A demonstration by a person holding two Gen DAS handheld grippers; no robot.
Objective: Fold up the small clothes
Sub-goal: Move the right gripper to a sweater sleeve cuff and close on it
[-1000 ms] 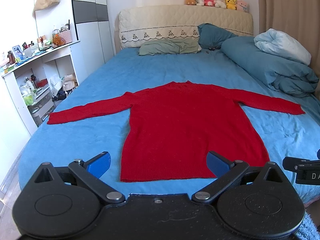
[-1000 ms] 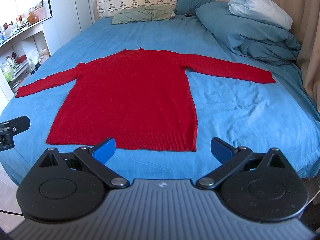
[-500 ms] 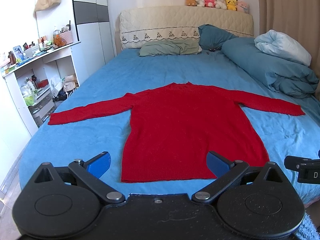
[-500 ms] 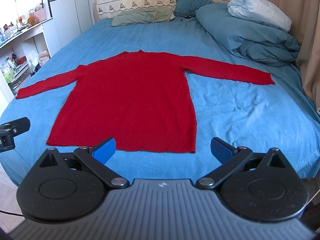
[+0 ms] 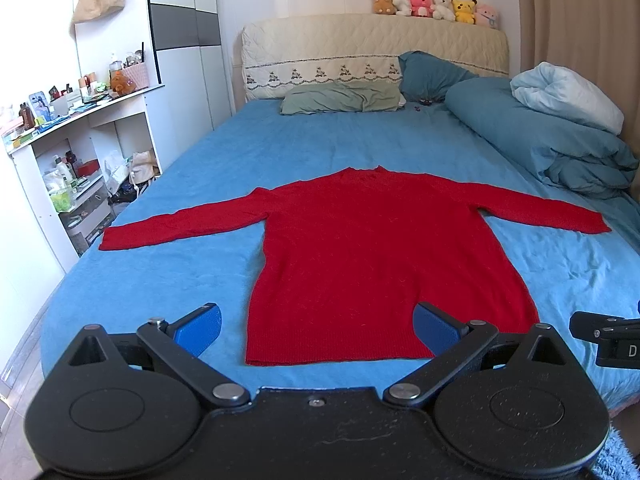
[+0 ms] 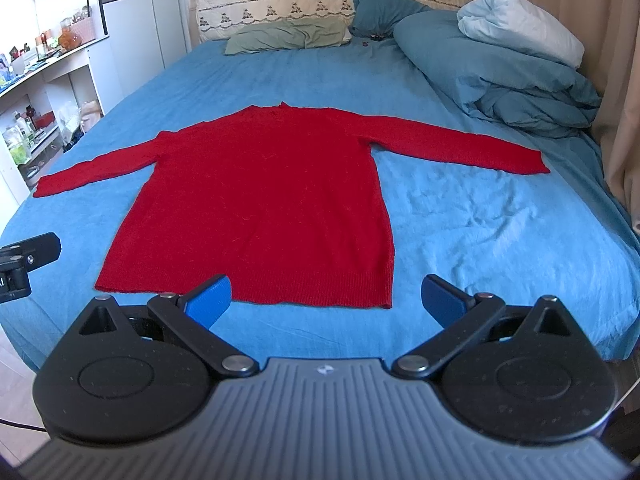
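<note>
A red long-sleeved sweater (image 5: 372, 256) lies flat on the blue bed, sleeves spread out to both sides, hem toward me. It also shows in the right wrist view (image 6: 260, 200). My left gripper (image 5: 318, 330) is open and empty, hovering just short of the hem's left part. My right gripper (image 6: 326, 300) is open and empty, hovering just short of the hem's right corner. Each gripper's body shows at the other view's edge: the right gripper (image 5: 608, 338), the left gripper (image 6: 24, 260).
The blue bed sheet (image 5: 200, 184) covers the bed. A bundled teal duvet (image 5: 552, 148) and white blanket (image 5: 568, 96) lie at the right. Pillows (image 5: 340, 98) sit by the headboard. A cluttered white shelf (image 5: 60, 148) stands to the left. A curtain (image 6: 616, 80) hangs on the right.
Both grippers have drifted slightly; the sweater sits a touch higher in the views. The sweater itself has not moved, and both grippers stay open.
</note>
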